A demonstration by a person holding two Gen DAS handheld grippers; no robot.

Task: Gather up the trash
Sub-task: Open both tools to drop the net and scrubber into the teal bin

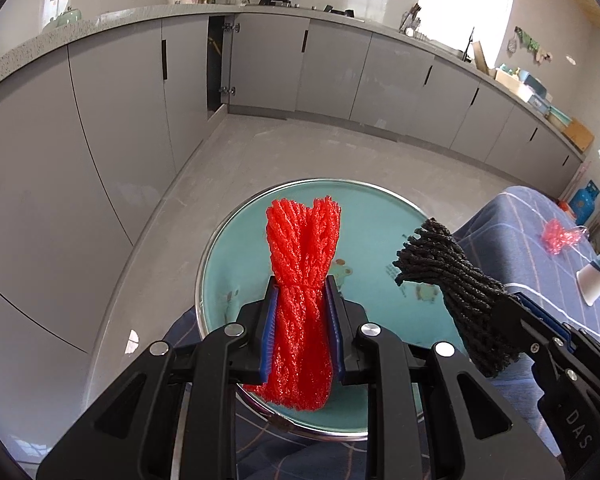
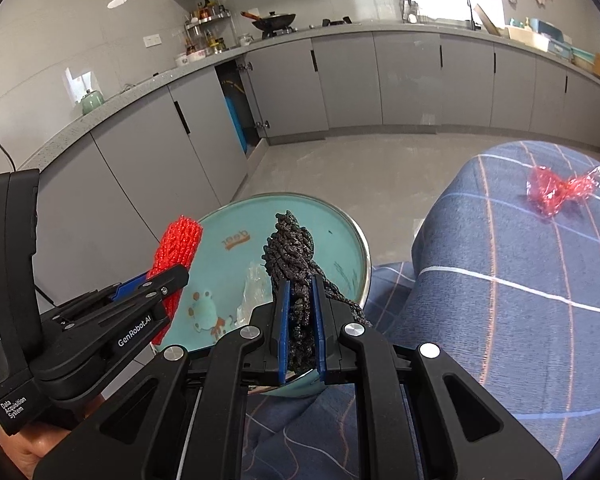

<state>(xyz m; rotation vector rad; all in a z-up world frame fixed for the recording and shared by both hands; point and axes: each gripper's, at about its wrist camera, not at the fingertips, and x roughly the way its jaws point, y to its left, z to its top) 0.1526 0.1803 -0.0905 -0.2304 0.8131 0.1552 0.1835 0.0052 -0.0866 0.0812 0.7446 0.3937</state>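
My left gripper [image 1: 302, 300] is shut on a red foam net [image 1: 304, 248] and holds it upright above a teal round basin [image 1: 364, 216]. My right gripper [image 2: 299, 292] is shut on a black foam net [image 2: 290, 240] and holds it over the same basin [image 2: 236, 220]. The right gripper [image 1: 512, 304] with the black net [image 1: 444, 264] shows at the right of the left wrist view. The left gripper [image 2: 172, 276] with the red net [image 2: 178, 248] shows at the left of the right wrist view. A clear plastic scrap [image 2: 254, 288] lies in the basin.
A table with a blue checked cloth [image 2: 500, 280] stands to the right, with a crumpled red plastic wrapper [image 2: 556, 192] on it. A white item [image 1: 596, 276] lies on the cloth. Grey kitchen cabinets [image 1: 140, 120] line the walls; one cabinet door [image 2: 236, 112] is open.
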